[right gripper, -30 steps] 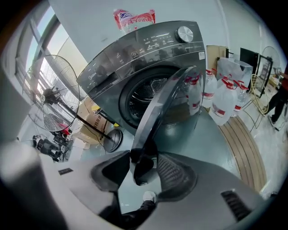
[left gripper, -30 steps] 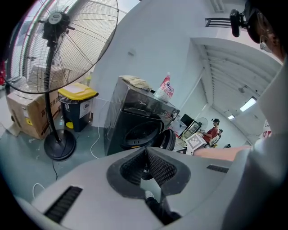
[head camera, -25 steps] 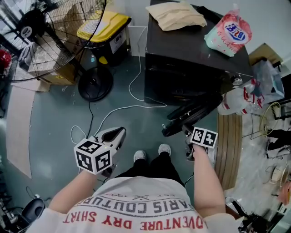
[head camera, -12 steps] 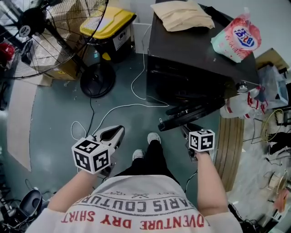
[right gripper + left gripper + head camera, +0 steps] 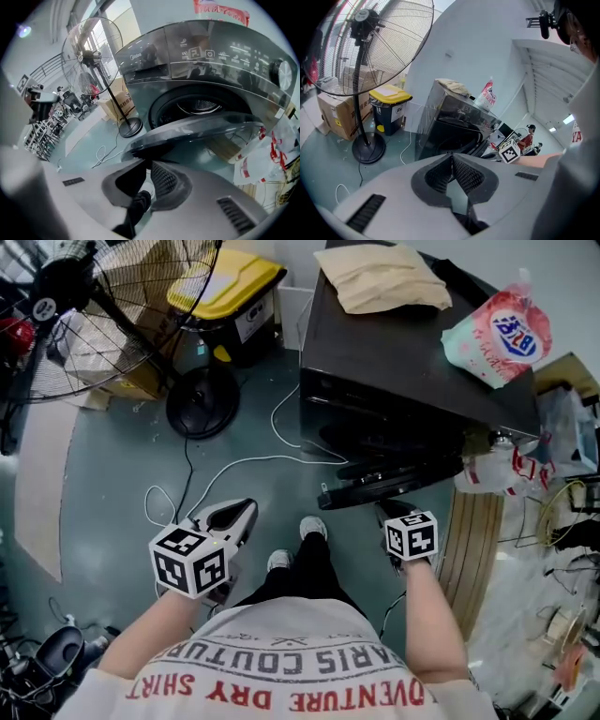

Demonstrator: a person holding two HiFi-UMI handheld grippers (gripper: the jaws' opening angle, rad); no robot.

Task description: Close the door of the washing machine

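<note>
Door (image 5: 201,127) half-open; drum (image 5: 202,106) int. dim, contents unclear.

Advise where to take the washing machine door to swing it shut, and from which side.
Free rim of the washing machine door, the end swung farthest out, approached from its outer face. It stands part open before the drum opening, so that end likely gives most leverage. The right gripper, jaws closing on nothing, is just short of that rim; a push may suffice.
</note>
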